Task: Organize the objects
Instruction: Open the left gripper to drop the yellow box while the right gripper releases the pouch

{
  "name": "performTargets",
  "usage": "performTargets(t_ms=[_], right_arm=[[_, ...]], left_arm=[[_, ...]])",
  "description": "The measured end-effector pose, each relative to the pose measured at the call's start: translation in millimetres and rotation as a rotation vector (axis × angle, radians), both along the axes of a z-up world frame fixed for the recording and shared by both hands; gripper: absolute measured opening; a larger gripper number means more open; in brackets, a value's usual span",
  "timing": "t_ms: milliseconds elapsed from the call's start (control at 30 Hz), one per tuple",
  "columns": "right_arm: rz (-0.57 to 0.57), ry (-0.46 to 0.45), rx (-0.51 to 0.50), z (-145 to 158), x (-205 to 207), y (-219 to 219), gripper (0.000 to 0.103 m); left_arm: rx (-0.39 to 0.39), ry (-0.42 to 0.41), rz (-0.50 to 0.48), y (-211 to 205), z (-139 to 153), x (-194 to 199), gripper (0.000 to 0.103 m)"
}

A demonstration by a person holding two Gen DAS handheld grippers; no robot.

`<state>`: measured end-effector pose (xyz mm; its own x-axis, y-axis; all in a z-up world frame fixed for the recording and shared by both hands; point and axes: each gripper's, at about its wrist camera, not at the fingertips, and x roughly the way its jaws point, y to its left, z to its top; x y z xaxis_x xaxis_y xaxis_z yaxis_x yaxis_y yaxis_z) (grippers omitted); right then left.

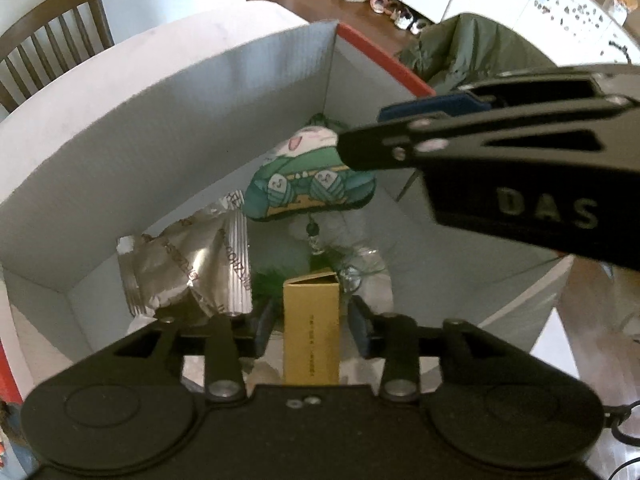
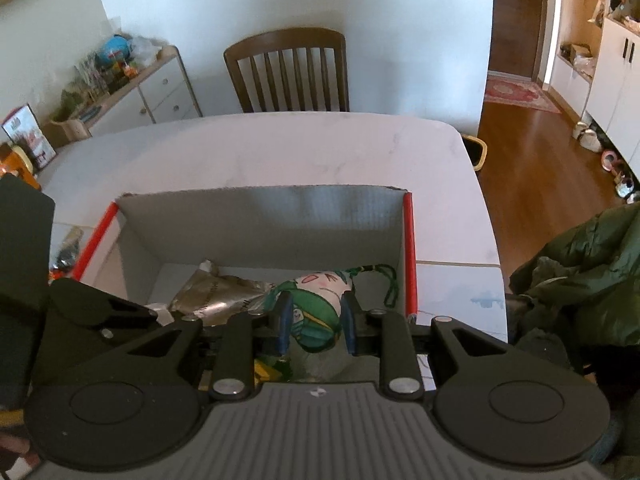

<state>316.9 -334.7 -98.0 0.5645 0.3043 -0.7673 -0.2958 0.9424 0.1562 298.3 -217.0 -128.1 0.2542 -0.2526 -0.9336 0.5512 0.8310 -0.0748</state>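
Green-and-white plush charm [image 2: 316, 312] pinched in right tool [image 2: 314, 326]; left tool [image 1: 310, 326] gaping around tan carton [image 1: 311, 336]. Lower, then release inside grey corrugated box [image 2: 264, 216].

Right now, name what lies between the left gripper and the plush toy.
A tan carton, framed by the left gripper; left wrist view shows it.

The right tool [image 2: 313, 326] grips a plush charm [image 2: 320, 300] over the box [image 2: 264, 224].
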Motion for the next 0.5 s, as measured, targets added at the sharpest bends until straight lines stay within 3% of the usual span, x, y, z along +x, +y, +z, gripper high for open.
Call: performTargets(t_ms=[500], right_arm=[[-0.034, -0.061, 0.099, 41.8, -53.3, -7.0, 0.03]], left_arm=[[-0.124, -0.133, 0.039, 20.2, 49.2, -35.4, 0.055]])
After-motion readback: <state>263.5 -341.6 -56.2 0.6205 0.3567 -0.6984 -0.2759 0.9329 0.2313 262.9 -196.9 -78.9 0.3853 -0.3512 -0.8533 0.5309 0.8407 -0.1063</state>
